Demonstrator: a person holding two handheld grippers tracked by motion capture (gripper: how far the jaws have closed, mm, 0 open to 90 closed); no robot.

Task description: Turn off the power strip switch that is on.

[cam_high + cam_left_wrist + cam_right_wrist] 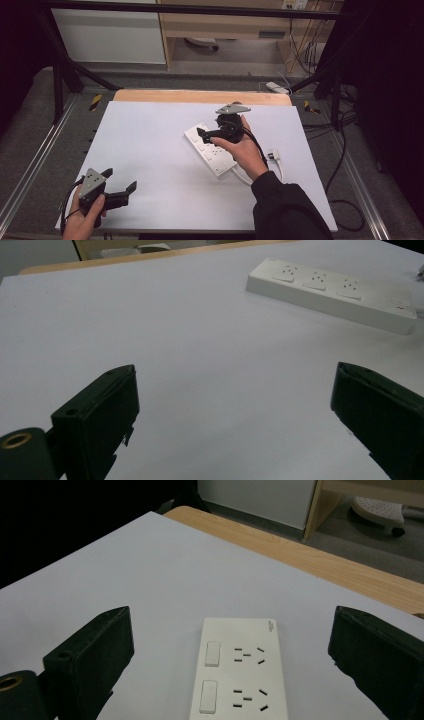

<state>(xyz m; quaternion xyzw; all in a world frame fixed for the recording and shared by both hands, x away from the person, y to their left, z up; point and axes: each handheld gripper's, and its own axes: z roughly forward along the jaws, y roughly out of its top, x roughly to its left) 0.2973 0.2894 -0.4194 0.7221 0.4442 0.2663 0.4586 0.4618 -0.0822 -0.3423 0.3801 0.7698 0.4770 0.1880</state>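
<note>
A white power strip [210, 150] with several sockets and switches lies at an angle on the white table top [150, 150]. Its white cable [243, 177] curls to a plug [273, 155] at the right. My right gripper [206, 134] hovers just above the strip's far end, open with nothing between its jaws. In the right gripper view the strip [240, 675] lies below the wide gap of the right gripper [232, 615]. At the near left, my left gripper [120, 180] is held low and open. The left gripper view has the strip [330, 295] far ahead of the empty left gripper [235, 375].
A strip of bare wood [200, 96] runs along the table's far edge. Black frame bars [65, 70] stand at the back corners. A white adapter [277, 87] and dark cables [345, 150] lie on the floor at the right. A wooden cabinet [225, 25] stands behind.
</note>
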